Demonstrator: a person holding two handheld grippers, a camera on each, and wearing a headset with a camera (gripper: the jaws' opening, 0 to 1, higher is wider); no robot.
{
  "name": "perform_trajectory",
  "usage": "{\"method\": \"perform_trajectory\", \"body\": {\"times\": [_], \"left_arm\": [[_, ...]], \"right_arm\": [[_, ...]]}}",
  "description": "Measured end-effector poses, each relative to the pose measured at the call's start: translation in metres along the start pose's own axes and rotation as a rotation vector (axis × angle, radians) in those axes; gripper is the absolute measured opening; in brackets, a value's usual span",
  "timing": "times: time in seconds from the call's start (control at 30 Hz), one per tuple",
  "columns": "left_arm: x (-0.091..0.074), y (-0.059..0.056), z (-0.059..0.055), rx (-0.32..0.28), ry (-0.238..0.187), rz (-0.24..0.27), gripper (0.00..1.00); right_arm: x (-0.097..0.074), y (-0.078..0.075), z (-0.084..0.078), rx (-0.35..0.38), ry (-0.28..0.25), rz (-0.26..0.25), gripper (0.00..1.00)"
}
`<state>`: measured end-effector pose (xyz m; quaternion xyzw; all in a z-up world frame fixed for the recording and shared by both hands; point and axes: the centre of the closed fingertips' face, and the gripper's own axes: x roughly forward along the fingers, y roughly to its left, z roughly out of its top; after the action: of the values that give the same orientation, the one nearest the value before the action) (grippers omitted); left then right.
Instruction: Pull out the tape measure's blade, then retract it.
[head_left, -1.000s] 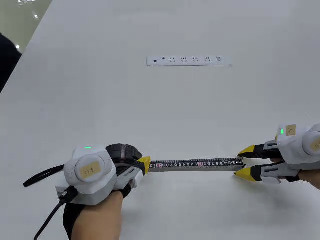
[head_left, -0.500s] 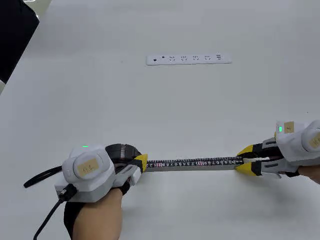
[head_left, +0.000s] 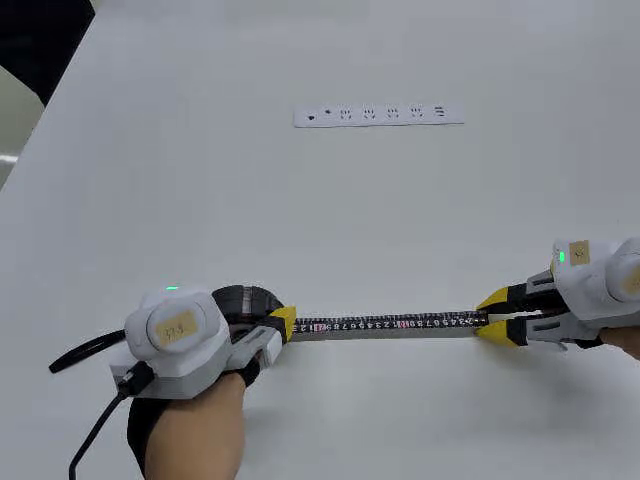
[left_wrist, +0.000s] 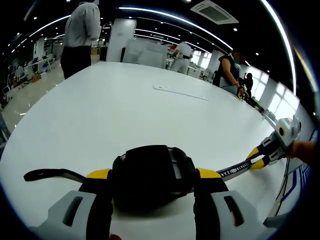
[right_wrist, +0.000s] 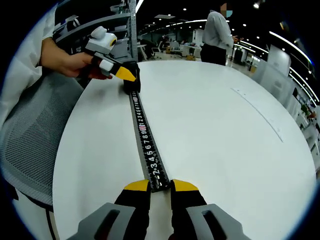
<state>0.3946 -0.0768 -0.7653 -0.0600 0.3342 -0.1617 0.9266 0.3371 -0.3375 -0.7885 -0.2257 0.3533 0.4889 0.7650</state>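
The black tape measure case rests on the white table at the near left, and my left gripper is shut on it. In the left gripper view the case sits between the yellow-tipped jaws of the left gripper. The blade lies pulled out flat to the right. My right gripper is shut on the blade's end. In the right gripper view the blade runs from the right gripper to the case.
A white power strip lies farther back on the table. A black strap trails left of the case. A mesh chair stands at the table's near edge. People stand beyond the far edge.
The right gripper's jaws, apart around the blade's end a second ago, have shut on it. The left gripper and the case have stayed put.
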Motion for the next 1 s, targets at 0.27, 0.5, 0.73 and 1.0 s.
{"method": "perform_trajectory", "body": {"times": [0.27, 0.5, 0.73, 1.0], "left_arm": [[0.0, 0.001, 0.0, 0.005, 0.014, -0.005, 0.6], [0.0, 0.001, 0.0, -0.004, 0.023, -0.005, 0.59], [0.0, 0.001, -0.001, -0.016, 0.022, -0.009, 0.59], [0.0, 0.002, -0.001, -0.036, 0.024, -0.021, 0.59]], "right_arm": [[0.0, 0.002, 0.0, -0.007, 0.005, 0.006, 0.12], [0.002, 0.003, 0.0, -0.011, 0.005, 0.005, 0.12], [0.007, 0.004, 0.007, -0.01, -0.006, 0.007, 0.11], [0.018, 0.005, 0.024, -0.021, -0.028, 0.019, 0.11]]}}
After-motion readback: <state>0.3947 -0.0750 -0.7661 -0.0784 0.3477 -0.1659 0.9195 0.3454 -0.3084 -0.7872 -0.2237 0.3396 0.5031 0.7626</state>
